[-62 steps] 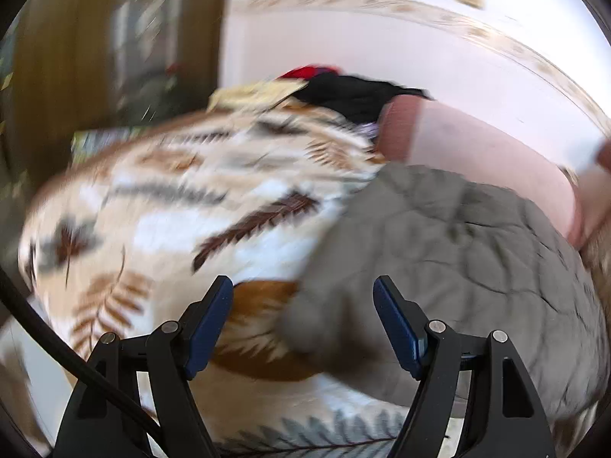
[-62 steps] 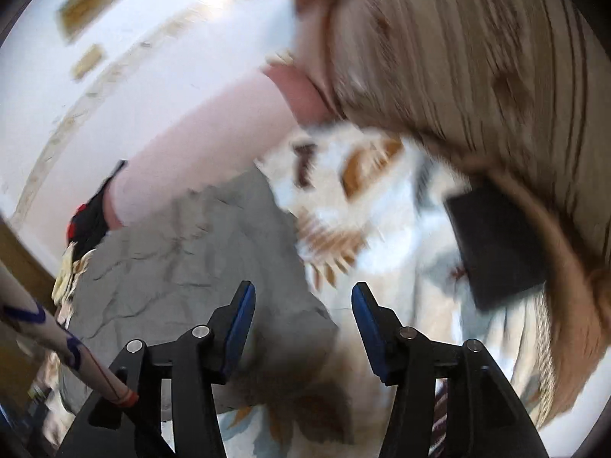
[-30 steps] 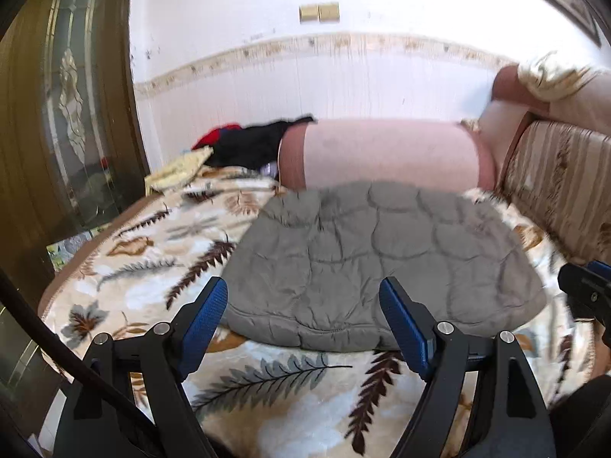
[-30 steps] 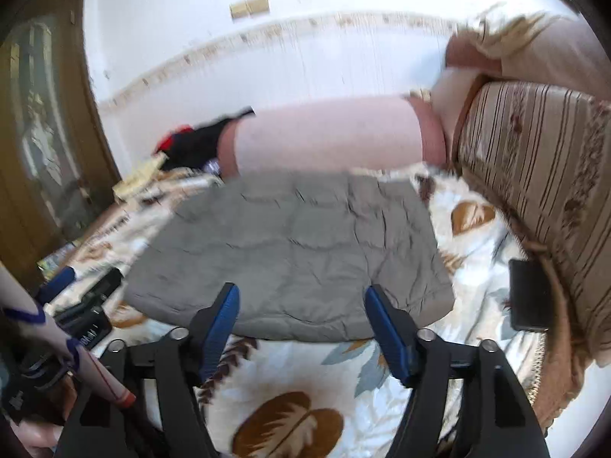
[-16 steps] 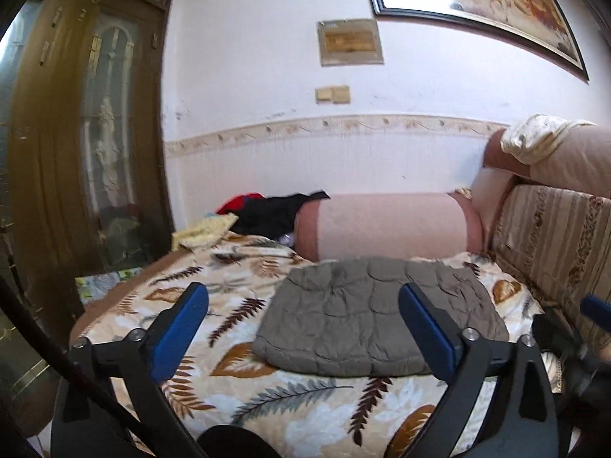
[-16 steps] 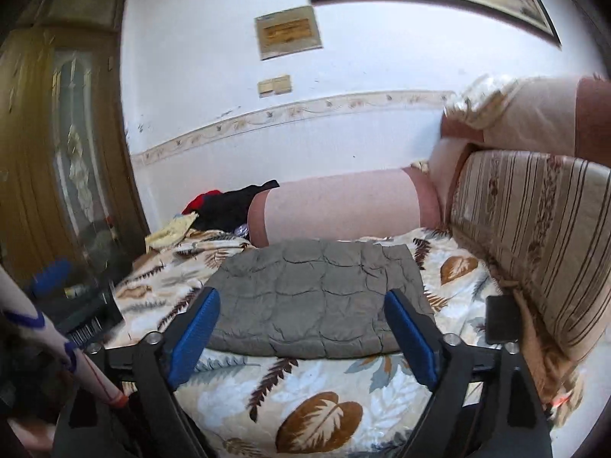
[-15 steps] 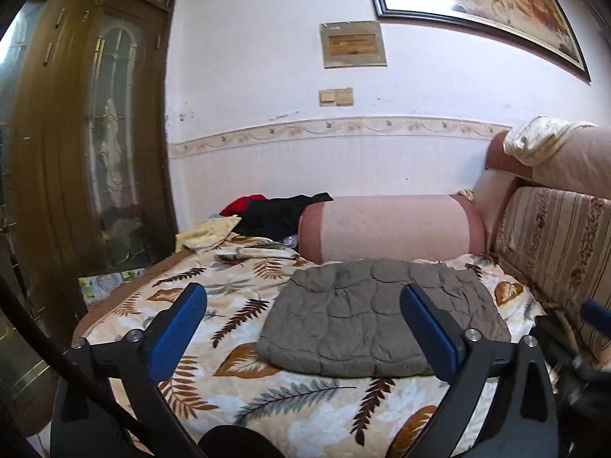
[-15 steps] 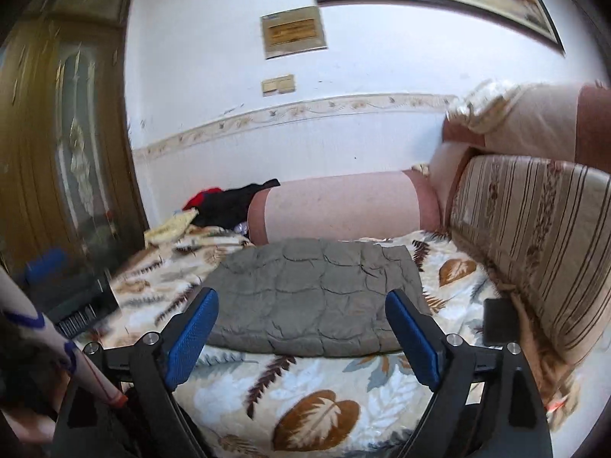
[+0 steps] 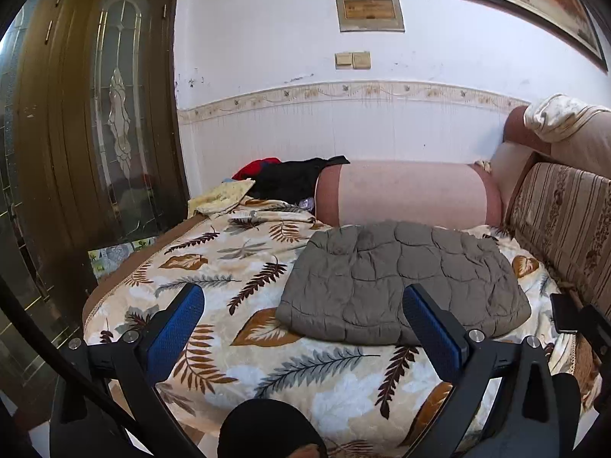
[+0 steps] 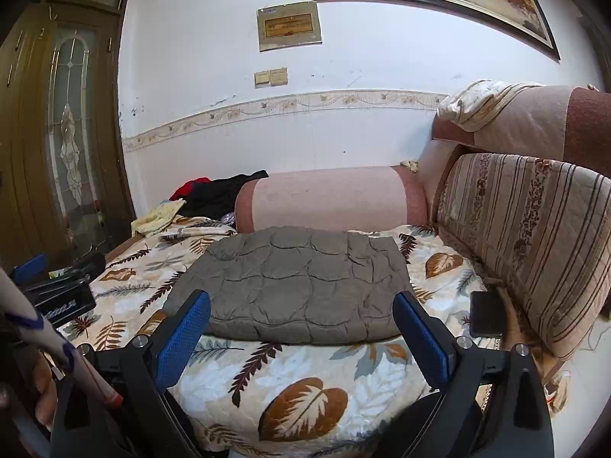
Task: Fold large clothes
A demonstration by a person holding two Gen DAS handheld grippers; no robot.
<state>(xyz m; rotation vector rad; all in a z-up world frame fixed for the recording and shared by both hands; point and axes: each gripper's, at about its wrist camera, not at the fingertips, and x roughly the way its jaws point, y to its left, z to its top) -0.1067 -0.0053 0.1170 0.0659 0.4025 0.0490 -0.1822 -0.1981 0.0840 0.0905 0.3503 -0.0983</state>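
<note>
A grey quilted garment [image 9: 401,282] lies folded into a flat rectangle on the leaf-patterned bed cover [image 9: 229,267]; it also shows in the right wrist view [image 10: 301,286]. My left gripper [image 9: 301,328] is open and empty, held back from the bed's near edge. My right gripper [image 10: 301,336] is open and empty, also well short of the garment. The left gripper shows at the left edge of the right wrist view [image 10: 57,290].
A pink bolster [image 10: 328,202] lies behind the garment by the wall. Black, red and yellow clothes [image 9: 282,183] are piled at the back left. A striped sofa back [image 10: 534,236] runs along the right. A dark phone [image 10: 487,313] lies near it. A wooden door [image 9: 88,133] stands left.
Both grippers have pulled back and up from the folded garment, so the whole bed and wall are in view. Both have opened wider. The garment has not moved.
</note>
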